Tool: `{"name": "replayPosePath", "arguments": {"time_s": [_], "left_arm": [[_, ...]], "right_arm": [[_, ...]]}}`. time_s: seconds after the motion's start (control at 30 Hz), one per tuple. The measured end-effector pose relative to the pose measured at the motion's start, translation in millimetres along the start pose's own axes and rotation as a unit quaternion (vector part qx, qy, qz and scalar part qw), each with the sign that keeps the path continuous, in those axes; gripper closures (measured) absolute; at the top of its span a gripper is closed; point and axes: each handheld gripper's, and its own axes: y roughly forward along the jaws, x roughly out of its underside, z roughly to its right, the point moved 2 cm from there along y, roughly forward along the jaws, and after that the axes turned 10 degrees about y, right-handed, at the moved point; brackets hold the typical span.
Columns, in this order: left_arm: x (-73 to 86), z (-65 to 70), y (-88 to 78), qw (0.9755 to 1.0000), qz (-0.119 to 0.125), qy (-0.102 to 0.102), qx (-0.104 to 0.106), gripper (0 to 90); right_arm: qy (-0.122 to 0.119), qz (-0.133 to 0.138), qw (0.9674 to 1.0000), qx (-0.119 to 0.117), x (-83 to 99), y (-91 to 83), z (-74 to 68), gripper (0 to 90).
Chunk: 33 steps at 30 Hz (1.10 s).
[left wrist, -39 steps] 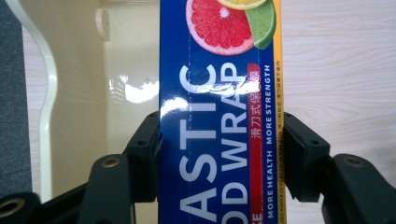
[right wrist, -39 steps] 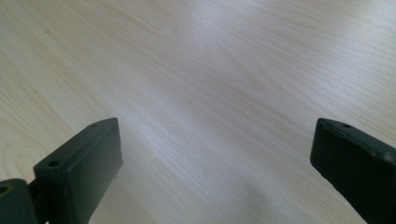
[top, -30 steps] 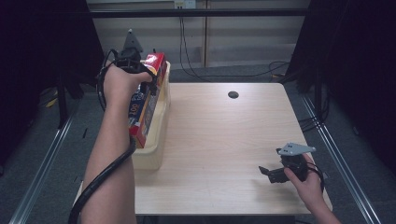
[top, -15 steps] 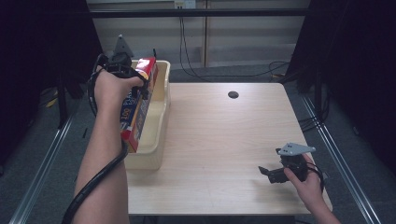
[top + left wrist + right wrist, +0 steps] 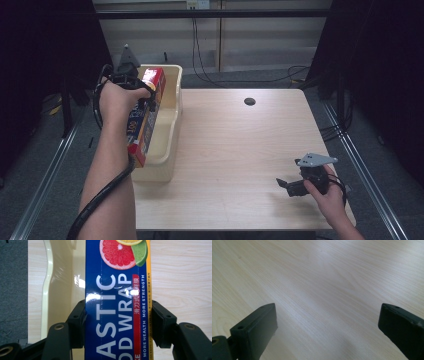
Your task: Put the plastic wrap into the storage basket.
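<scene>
A long blue and red plastic food wrap box (image 5: 144, 120) is held lengthwise over the cream bin (image 5: 172, 117) at the table's left edge. Its near end is low by the bin's front left. My left gripper (image 5: 145, 102) is shut on the box, with the hand above it. In the left gripper view both black jaws press on the sides of the box (image 5: 117, 302) around my left gripper (image 5: 117, 323), with the bin's wall (image 5: 62, 282) beneath. My right gripper (image 5: 286, 185) rests low at the table's front right, open. Bare wood lies between its jaws (image 5: 327, 325).
The light wooden table (image 5: 240, 150) has a round cable hole (image 5: 249, 101) near its far edge. Cables hang on the wall behind the table. Metal rails run along the floor on both sides, and dark curtains close in at the left and right.
My left hand has carried the box a little to the left and lower over the bin. The right gripper has stayed where it was.
</scene>
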Motion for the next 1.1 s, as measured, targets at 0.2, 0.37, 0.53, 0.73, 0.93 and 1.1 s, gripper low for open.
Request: {"name": "replayPosePath", "arguments": {"time_s": [0.2,0.37,0.53,0.73,0.93,1.1], "left_arm": [[2.7,-2.7,6.9,1.0000,-0.008,0.002,0.003,41.0],[4.4,-4.7,13.4,0.9999,-0.012,0.001,0.002,41.0],[5.5,-5.4,19.0,0.9999,-0.015,0.000,0.004,40.9],[7.8,-8.6,25.1,0.9998,-0.018,-0.001,0.011,40.9],[11.4,-12.4,32.3,0.9997,-0.024,-0.002,0.010,40.9],[12.2,-13.3,38.0,0.9995,-0.030,-0.005,0.010,40.8]], "right_arm": [[0.002,-0.001,1.0000,0.001,0.0,-0.2,-0.2,2.0],[0.003,-0.003,1.0000,0.001,0.1,-0.3,-0.8,2.0],[0.002,-0.006,1.0000,-0.004,0.4,0.8,-1.8,2.0],[0.001,-0.005,1.0000,-0.005,0.1,0.6,-1.5,2.0],[0.001,-0.004,1.0000,-0.003,-0.2,0.6,-1.6,2.0],[-0.002,-0.003,1.0000,-0.003,-0.4,1.7,-2.9,2.0]]}}
